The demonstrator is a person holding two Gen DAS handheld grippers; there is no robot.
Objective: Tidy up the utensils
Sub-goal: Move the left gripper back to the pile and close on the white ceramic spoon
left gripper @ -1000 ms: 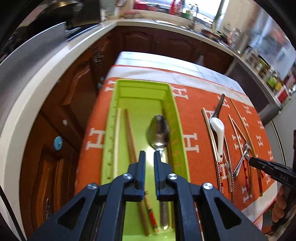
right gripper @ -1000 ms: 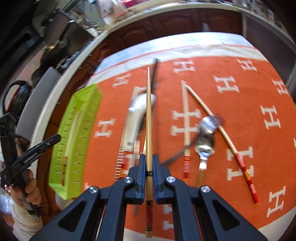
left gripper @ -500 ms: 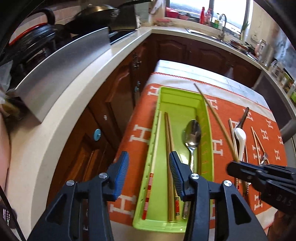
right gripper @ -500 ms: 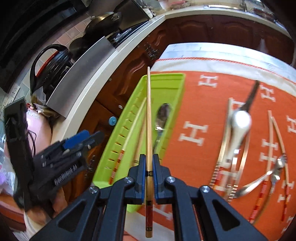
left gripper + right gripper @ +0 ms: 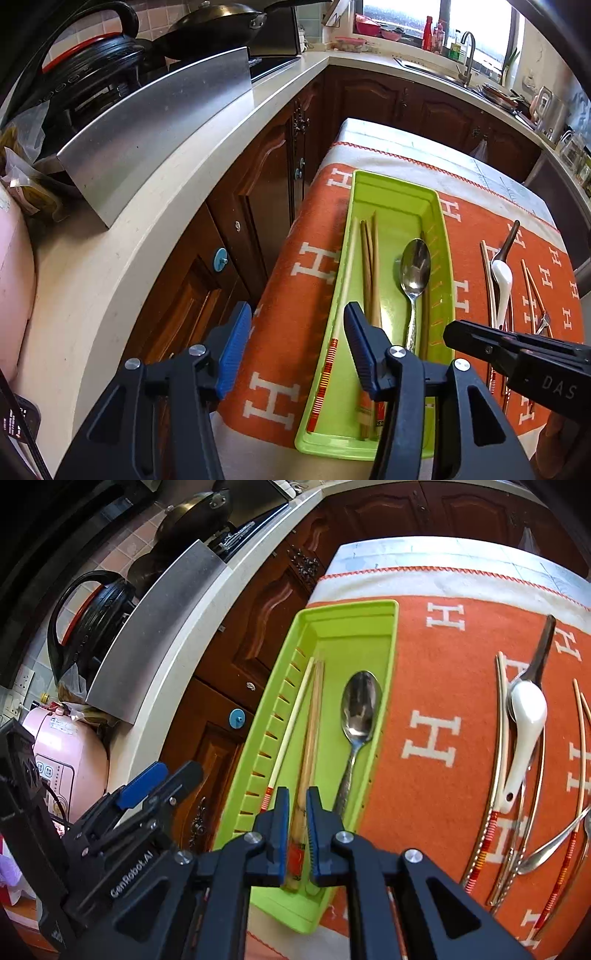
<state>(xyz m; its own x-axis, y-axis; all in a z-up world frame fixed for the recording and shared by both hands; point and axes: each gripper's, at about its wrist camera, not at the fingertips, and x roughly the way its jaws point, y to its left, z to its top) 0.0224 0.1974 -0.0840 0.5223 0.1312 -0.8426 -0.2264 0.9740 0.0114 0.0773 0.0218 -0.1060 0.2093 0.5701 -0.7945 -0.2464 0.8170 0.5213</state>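
A lime green tray [image 5: 397, 188] [image 5: 354, 609] lies on the orange cloth and holds a metal spoon [image 5: 415, 266] [image 5: 360, 705], a cream chopstick [image 5: 291, 727] and wooden chopsticks [image 5: 369, 266] [image 5: 314, 720]. My right gripper [image 5: 298, 827] [image 5: 452, 332] hovers over the tray's near end, its jaws opening. A wooden chopstick lies in the tray below the narrow gap, and the pads are not pressing it. My left gripper [image 5: 295, 350] [image 5: 166, 775] hangs over the cloth's left edge beside the tray, jaws opening with nothing between them.
A white ceramic spoon [image 5: 524, 720] [image 5: 501, 277], several chopsticks [image 5: 498, 746] and a metal spoon [image 5: 546, 853] lie on the cloth right of the tray. A kitchen counter [image 5: 166, 206] with a steel panel and dark wood cabinets run along the left.
My right gripper carried a wooden chopstick left over the tray and let it down among the others. My left gripper let go of the metal spoon, opened wide and drew back to the left.
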